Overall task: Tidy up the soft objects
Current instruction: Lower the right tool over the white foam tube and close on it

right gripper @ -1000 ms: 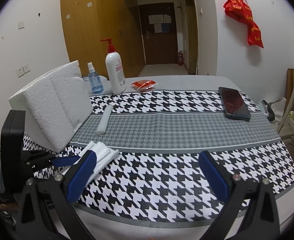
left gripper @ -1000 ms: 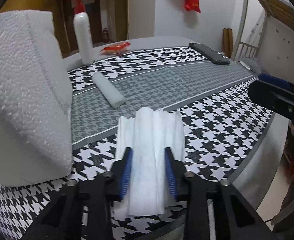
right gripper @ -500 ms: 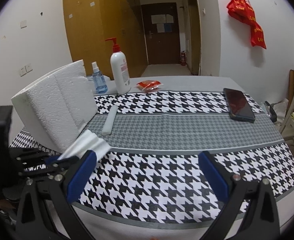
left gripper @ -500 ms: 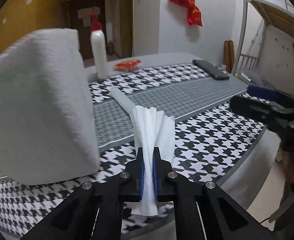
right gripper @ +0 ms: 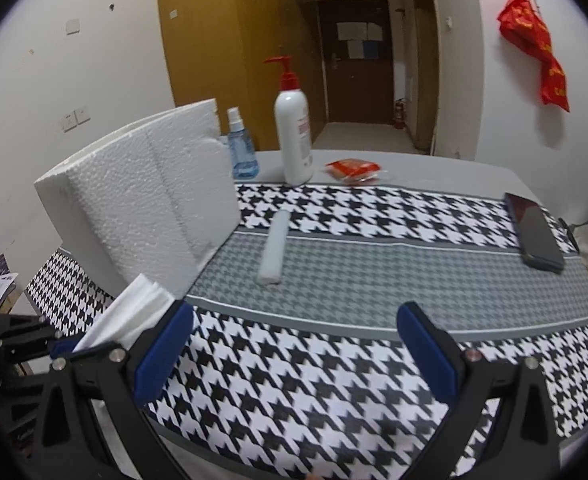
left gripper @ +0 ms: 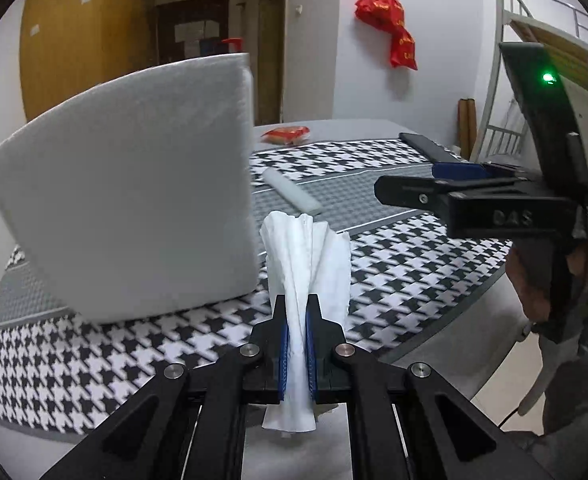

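My left gripper (left gripper: 297, 312) is shut on a white folded tissue (left gripper: 306, 256) and holds it lifted above the table's near edge. The tissue (right gripper: 133, 312) also shows in the right wrist view, beside the left gripper (right gripper: 65, 350). A big white foam block (left gripper: 133, 216) stands tilted on the table just left of the tissue; it also shows in the right wrist view (right gripper: 145, 208). A small grey foam roll (right gripper: 273, 248) lies on the grey stripe. My right gripper (right gripper: 294, 344) is open and empty above the front of the table, and it shows in the left wrist view (left gripper: 434, 188).
The table carries a houndstooth cloth (right gripper: 334, 360). A white pump bottle (right gripper: 294, 140), a small blue spray bottle (right gripper: 241, 152) and a red packet (right gripper: 352, 170) stand at the back. A black phone (right gripper: 534, 236) lies at the right.
My left gripper closed on the tissue and lifted it off the cloth, drawing back toward the table's near edge. My right gripper stayed open and moved a little forward.
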The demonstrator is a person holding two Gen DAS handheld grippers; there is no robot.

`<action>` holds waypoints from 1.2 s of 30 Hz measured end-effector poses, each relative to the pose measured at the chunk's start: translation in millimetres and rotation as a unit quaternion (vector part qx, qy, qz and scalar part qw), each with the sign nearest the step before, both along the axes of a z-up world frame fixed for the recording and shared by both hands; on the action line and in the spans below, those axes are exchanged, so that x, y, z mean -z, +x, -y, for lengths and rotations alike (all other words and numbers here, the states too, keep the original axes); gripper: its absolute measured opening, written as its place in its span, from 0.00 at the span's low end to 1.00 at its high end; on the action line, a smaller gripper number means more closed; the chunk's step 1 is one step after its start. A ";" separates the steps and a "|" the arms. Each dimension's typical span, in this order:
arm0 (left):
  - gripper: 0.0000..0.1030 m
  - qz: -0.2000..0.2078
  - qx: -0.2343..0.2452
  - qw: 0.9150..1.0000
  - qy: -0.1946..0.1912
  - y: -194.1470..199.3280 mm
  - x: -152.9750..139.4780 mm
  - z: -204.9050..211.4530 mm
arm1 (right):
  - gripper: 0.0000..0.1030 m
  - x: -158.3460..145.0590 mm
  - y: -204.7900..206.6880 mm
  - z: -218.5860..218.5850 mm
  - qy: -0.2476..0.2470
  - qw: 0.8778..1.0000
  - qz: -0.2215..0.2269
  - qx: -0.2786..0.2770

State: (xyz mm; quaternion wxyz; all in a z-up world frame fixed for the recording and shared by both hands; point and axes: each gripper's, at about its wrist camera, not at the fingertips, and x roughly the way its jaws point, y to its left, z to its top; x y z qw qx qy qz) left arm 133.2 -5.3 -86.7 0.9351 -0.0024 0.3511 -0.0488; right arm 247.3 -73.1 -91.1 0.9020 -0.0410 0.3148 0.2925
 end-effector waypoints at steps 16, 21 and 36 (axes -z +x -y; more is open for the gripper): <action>0.08 0.006 -0.033 0.999 -0.010 -29.7 1.8 -46.2 | 0.92 14.8 29.5 -60.7 -0.055 0.998 -0.031 -0.029; 0.08 0.007 -0.034 0.999 -0.022 -33.9 3.4 -58.9 | 0.85 19.2 42.0 -74.6 -0.067 0.996 -0.052 -0.035; 0.08 -0.002 -0.032 0.999 -0.043 -26.6 2.5 -77.4 | 0.57 40.2 77.1 -98.9 -0.098 0.989 -0.109 -0.032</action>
